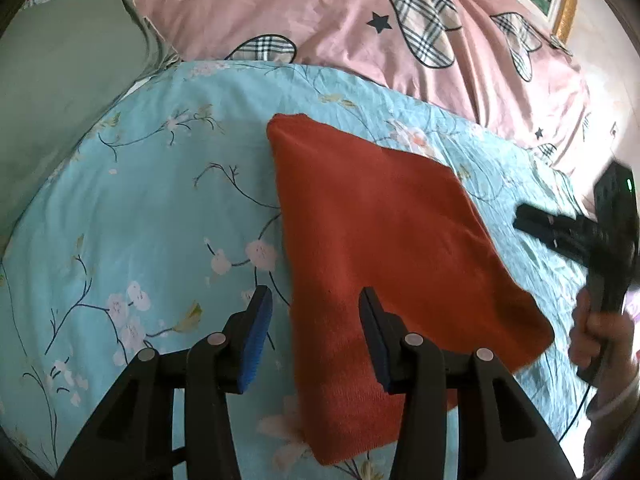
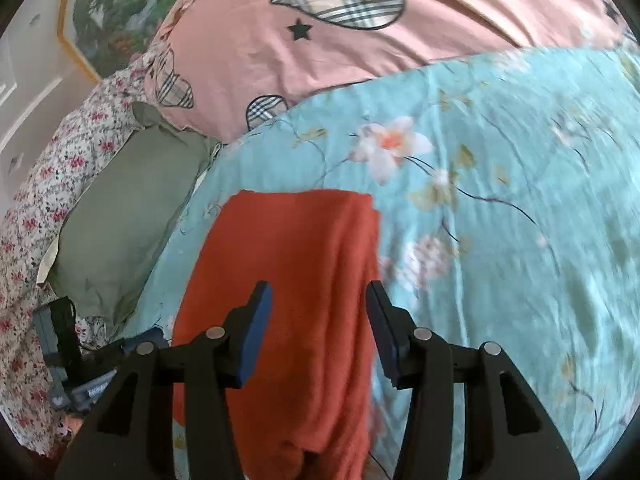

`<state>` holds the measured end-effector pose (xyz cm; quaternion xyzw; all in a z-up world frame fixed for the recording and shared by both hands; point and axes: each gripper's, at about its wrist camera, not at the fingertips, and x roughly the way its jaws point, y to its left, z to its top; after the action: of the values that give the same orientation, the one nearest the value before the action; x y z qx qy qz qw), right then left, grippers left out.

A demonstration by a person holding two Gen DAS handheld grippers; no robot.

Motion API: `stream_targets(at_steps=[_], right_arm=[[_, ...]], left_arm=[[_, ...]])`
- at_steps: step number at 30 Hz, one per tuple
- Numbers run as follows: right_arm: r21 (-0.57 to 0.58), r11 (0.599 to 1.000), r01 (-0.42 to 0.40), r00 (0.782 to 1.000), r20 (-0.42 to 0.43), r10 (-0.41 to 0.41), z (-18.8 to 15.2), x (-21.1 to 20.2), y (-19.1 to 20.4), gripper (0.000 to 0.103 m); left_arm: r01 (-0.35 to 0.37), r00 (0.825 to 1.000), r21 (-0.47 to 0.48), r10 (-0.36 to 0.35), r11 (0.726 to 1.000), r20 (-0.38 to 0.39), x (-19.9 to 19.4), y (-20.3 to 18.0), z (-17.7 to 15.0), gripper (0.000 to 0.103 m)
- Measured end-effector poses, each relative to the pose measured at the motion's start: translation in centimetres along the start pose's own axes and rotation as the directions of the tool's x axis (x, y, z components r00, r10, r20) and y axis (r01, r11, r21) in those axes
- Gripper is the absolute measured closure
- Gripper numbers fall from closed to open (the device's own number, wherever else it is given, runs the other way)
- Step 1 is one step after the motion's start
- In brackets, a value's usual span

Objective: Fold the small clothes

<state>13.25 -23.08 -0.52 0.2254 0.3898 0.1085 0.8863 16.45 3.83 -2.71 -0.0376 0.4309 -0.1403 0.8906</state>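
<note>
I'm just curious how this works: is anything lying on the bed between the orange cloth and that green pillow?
Only bare blue floral sheet lies between the orange cloth and the green pillow, seen in both wrist views.

Your left wrist camera looks down and forward along the left gripper (image 1: 316,316), close above the blue flowered sheet (image 1: 152,208), with the red cloth (image 1: 376,232) to its right. Your right wrist camera sits just as low behind the right gripper (image 2: 320,312), straight over that cloth (image 2: 288,272). Both views share the cloth, the sheet (image 2: 500,240), the pink quilt (image 1: 328,12) (image 2: 248,40) beyond and the green pillow (image 1: 60,92) (image 2: 128,216) at far left.
</note>
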Motion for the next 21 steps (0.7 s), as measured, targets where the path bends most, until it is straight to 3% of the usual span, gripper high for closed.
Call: stream_targets(at_steps=[5,10,12,14,18,21], right_arm=[[0.007,0.999,0.047,0.998,-0.048,-0.046,0.9,3.6,-0.3,0.054],[0.011,0.999,0.052,0.996,-0.075,-0.051,1.6,5.8,-0.6,0.064],[-0.006,0.998,0.063,0.994,-0.089,-0.063,1.9,6.4,-0.3,0.09],[-0.006,0.999,0.045,0.994,-0.097,-0.046,2.1,6.4,-0.2,0.091],[-0.052,0.997,-0.05,0.996,0.076,0.054,2.8,1.1,2.2,0.092],[-0.035,0.999,0.014,0.995,0.103,-0.01,2.0,-0.1,1.3,0.092]], left_arm=[[0.007,1.0,0.0,-0.007,1.0,-0.028,0.5,0.3,-0.6,0.058],[-0.014,0.998,0.029,0.016,0.999,-0.054,1.4,0.4,-1.1,0.056],[-0.01,0.998,0.015,0.01,1.0,-0.064,1.7,0.8,-1.1,0.056],[-0.001,0.998,0.002,0.001,1.0,-0.066,1.7,1.0,-1.0,0.056],[0.003,0.998,0.006,-0.003,1.0,-0.06,1.3,0.9,-0.6,0.057],[0.003,0.997,0.005,-0.002,1.0,-0.076,1.7,1.1,-0.7,0.054]])
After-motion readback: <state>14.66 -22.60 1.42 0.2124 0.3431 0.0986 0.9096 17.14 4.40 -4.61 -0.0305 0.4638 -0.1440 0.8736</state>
